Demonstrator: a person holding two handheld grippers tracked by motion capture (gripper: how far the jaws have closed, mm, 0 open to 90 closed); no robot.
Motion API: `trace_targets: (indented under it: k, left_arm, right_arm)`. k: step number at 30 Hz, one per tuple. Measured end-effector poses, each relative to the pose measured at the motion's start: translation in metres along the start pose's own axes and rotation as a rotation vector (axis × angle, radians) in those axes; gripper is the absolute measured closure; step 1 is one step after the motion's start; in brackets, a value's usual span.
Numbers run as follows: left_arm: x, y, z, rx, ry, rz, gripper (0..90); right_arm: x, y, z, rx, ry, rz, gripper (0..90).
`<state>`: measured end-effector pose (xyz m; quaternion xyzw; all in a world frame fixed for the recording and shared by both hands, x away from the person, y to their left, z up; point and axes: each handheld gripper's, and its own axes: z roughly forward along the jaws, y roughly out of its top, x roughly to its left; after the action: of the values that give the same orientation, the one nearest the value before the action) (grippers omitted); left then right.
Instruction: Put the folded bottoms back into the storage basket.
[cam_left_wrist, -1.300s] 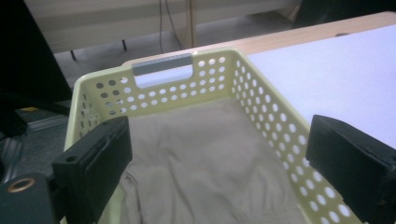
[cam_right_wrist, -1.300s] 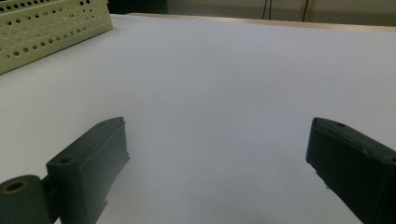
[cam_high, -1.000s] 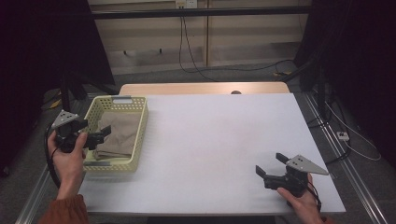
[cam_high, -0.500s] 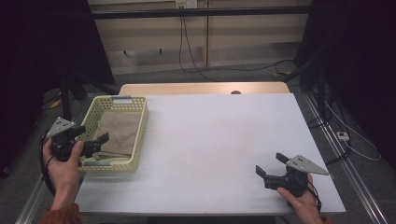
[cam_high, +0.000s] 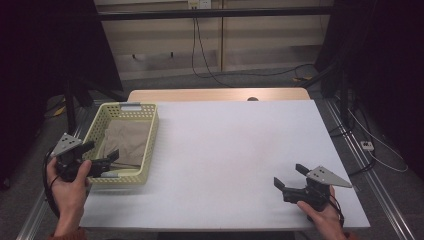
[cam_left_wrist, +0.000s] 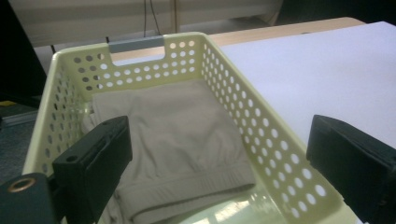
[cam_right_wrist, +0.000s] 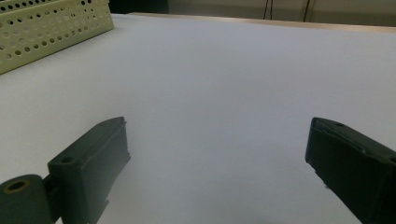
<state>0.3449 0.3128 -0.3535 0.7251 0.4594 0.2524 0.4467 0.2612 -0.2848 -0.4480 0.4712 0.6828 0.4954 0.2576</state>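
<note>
A pale yellow perforated basket (cam_high: 154, 125) stands on the left part of the white table (cam_high: 235, 145), and a folded beige cloth (cam_high: 125, 139) lies inside it. My left gripper (cam_high: 102, 151) hovers at the basket's near end, open, with nothing between its jaws. In the left gripper view its jaws (cam_left_wrist: 219, 126) frame the cloth (cam_left_wrist: 177, 135) and the basket's right wall (cam_left_wrist: 233, 107). My right gripper (cam_high: 289, 176) rests open near the table's front right corner, over bare table. The right gripper view shows its spread jaws (cam_right_wrist: 217, 123) and the basket's side (cam_right_wrist: 51, 32) far off.
A wooden board (cam_high: 215, 94) lies behind the white table's far edge. Metal rails (cam_high: 372, 190) run along both sides of the table. Cables (cam_high: 370, 145) trail on the floor at right and behind. Wide bare table lies between the grippers.
My left gripper has drawn back a little toward the near edge, out from over the cloth to the basket's near end. The right gripper has not moved.
</note>
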Motion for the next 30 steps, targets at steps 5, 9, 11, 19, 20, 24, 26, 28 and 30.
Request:
trace_targets:
  k: [5, 9, 11, 19, 20, 24, 26, 28, 30]
  left_arm:
    - [-0.010, 0.002, -0.002, -0.002, -0.010, 0.026, 6.9]
    - [-0.018, 0.004, -0.002, -0.016, -0.027, 0.062, 6.0]
    - [-0.021, 0.005, -0.002, -0.026, -0.040, 0.068, 5.8]
    - [-0.038, 0.011, 0.003, -0.037, -0.065, 0.084, 5.4]
    - [-0.039, 0.011, 0.004, -0.038, -0.067, 0.083, 5.4]
    - [-0.044, 0.013, 0.008, -0.044, -0.070, 0.081, 5.1]
    - [-0.046, 0.014, 0.009, -0.044, -0.080, 0.085, 5.2]
    - [-0.050, 0.015, 0.010, -0.046, -0.090, 0.085, 5.2]
    - [-0.053, 0.016, 0.011, -0.040, -0.096, 0.094, 5.1]
  right_arm:
    - [0.000, 0.000, 0.000, 0.000, 0.000, 0.000, 5.4]
    - [0.000, 0.000, 0.000, 0.000, 0.000, 0.000, 5.4]
    - [0.000, 0.000, 0.000, 0.000, 0.001, 0.000, 5.4]
    - [0.000, 0.000, 0.000, 0.000, 0.001, -0.001, 5.4]
    - [0.000, 0.000, 0.000, 0.000, 0.001, 0.000, 5.4]
    - [0.000, 0.000, 0.000, 0.000, 0.000, 0.000, 5.3]
    - [0.000, 0.000, 0.000, -0.001, 0.001, 0.001, 5.3]
    - [0.000, 0.000, 0.000, 0.000, 0.001, 0.001, 5.3]
    - [0.000, 0.000, 0.000, 0.000, 0.002, 0.000, 5.3]
